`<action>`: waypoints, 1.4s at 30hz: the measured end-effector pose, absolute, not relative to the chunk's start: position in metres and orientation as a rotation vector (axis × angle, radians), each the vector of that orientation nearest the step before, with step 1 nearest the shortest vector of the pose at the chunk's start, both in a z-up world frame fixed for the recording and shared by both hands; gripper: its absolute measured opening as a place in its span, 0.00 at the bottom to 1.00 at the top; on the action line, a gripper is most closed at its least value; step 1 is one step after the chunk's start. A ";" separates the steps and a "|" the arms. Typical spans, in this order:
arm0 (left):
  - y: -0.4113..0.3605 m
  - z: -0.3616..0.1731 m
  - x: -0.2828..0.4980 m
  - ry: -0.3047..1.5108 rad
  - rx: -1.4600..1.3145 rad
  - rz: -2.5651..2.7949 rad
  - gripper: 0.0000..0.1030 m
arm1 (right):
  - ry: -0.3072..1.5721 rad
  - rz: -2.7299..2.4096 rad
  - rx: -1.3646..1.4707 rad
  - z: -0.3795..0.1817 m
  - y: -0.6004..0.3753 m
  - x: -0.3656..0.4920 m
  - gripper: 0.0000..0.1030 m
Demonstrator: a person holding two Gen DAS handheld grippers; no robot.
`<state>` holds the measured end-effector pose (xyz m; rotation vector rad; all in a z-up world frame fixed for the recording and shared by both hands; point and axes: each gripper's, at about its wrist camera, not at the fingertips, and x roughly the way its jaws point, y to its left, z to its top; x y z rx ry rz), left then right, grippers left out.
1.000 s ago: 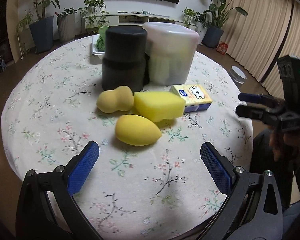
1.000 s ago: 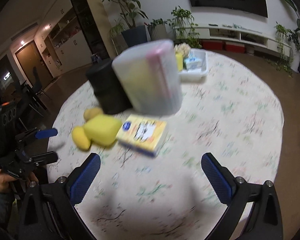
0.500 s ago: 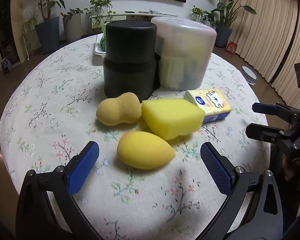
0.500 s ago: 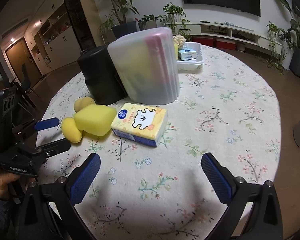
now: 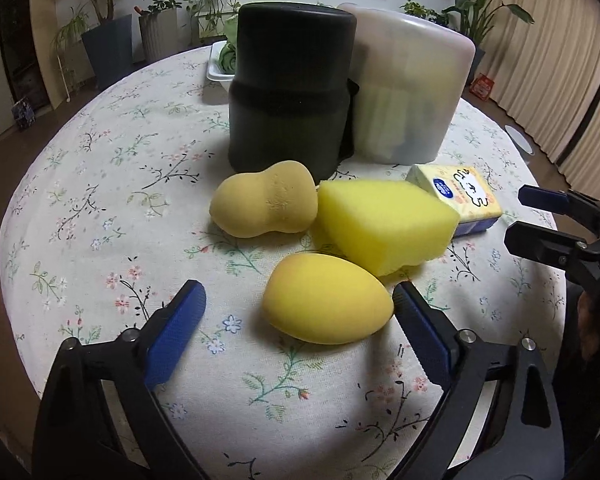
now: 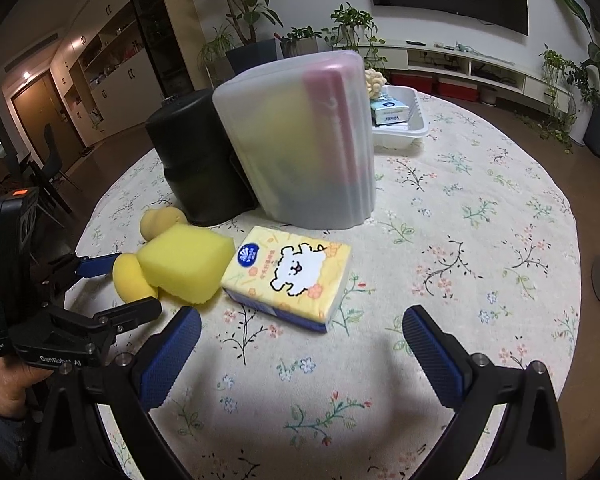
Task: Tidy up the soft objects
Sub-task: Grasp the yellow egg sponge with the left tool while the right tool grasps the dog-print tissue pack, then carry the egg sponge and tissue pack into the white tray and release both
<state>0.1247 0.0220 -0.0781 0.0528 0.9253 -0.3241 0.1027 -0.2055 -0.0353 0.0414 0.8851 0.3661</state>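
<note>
The egg-shaped sponge [image 5: 327, 298] lies on its side on my floral tablecloth [image 5: 100, 184], long axis running left to right, narrow tip towards my left gripper's right pad; my left gripper [image 5: 300, 320] is spread wide around it, gripping nothing; the yellow block sponge [image 5: 384, 224] touches it behind, beside the gourd-shaped sponge [image 5: 266, 204]; my right gripper [image 6: 302, 344] gapes empty before the tissue pack [image 6: 288, 276].
</note>
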 end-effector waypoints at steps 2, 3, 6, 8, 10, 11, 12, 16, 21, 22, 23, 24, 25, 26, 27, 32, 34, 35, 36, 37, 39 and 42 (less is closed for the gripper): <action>0.020 -0.079 0.124 0.925 0.060 -0.331 0.87 | 0.888 0.366 0.034 -0.037 -0.204 0.104 1.00; 0.019 -0.079 0.124 0.922 0.065 -0.330 0.86 | 0.890 0.366 0.033 -0.037 -0.203 0.105 1.00; 0.016 -0.077 0.123 0.906 0.068 -0.348 0.69 | 0.893 0.361 0.032 -0.038 -0.202 0.107 0.99; 0.015 -0.076 0.123 0.897 0.056 -0.376 0.55 | 0.897 0.357 0.030 -0.039 -0.201 0.109 0.99; 0.013 -0.076 0.122 0.897 0.053 -0.395 0.48 | 0.909 0.350 0.028 -0.040 -0.200 0.111 0.97; 0.012 -0.075 0.121 0.897 0.057 -0.395 0.47 | 0.918 0.346 0.029 -0.041 -0.200 0.112 0.95; 0.013 -0.075 0.120 0.897 0.051 -0.398 0.46 | 0.924 0.344 0.032 -0.041 -0.200 0.113 0.92; 0.016 -0.074 0.117 0.899 0.030 -0.404 0.44 | 0.928 0.343 0.047 -0.041 -0.198 0.116 0.90; 0.021 -0.073 0.114 0.898 0.002 -0.404 0.43 | 0.927 0.350 0.044 -0.041 -0.189 0.119 0.90; 0.023 -0.072 0.113 0.898 -0.005 -0.406 0.43 | 0.928 0.351 0.043 -0.042 -0.187 0.120 0.90; 0.022 -0.072 0.112 0.898 -0.008 -0.404 0.43 | 0.931 0.349 0.039 -0.043 -0.185 0.121 0.90; 0.024 -0.071 0.111 0.899 -0.012 -0.401 0.43 | 0.935 0.343 0.034 -0.044 -0.183 0.122 0.90; 0.025 -0.071 0.110 0.899 -0.017 -0.399 0.43 | 0.940 0.339 0.035 -0.045 -0.182 0.123 0.90; 0.026 -0.071 0.109 0.899 -0.022 -0.397 0.43 | 0.945 0.335 0.039 -0.047 -0.181 0.125 0.90; 0.028 -0.071 0.108 0.896 -0.028 -0.395 0.43 | 0.949 0.331 0.043 -0.048 -0.179 0.127 0.90; 0.032 -0.072 0.108 0.895 -0.037 -0.394 0.43 | 0.975 0.305 0.021 -0.054 -0.169 0.138 0.90; 0.033 -0.073 0.108 0.895 -0.039 -0.393 0.43 | 0.981 0.295 0.009 -0.057 -0.165 0.142 0.90; 0.033 -0.073 0.107 0.894 -0.041 -0.393 0.43 | 0.974 0.286 -0.010 -0.058 -0.162 0.142 0.86; 0.034 -0.073 0.107 0.894 -0.044 -0.392 0.43 | 0.968 0.282 -0.024 -0.058 -0.161 0.142 0.81; 0.035 -0.074 0.107 0.895 -0.045 -0.392 0.43 | 0.961 0.283 -0.035 -0.058 -0.161 0.141 0.81; 0.035 -0.074 0.106 0.896 -0.043 -0.392 0.43 | 0.958 0.290 -0.033 -0.058 -0.162 0.139 0.81; 0.035 -0.074 0.106 0.895 -0.040 -0.393 0.43 | 0.962 0.294 -0.022 -0.057 -0.168 0.136 0.80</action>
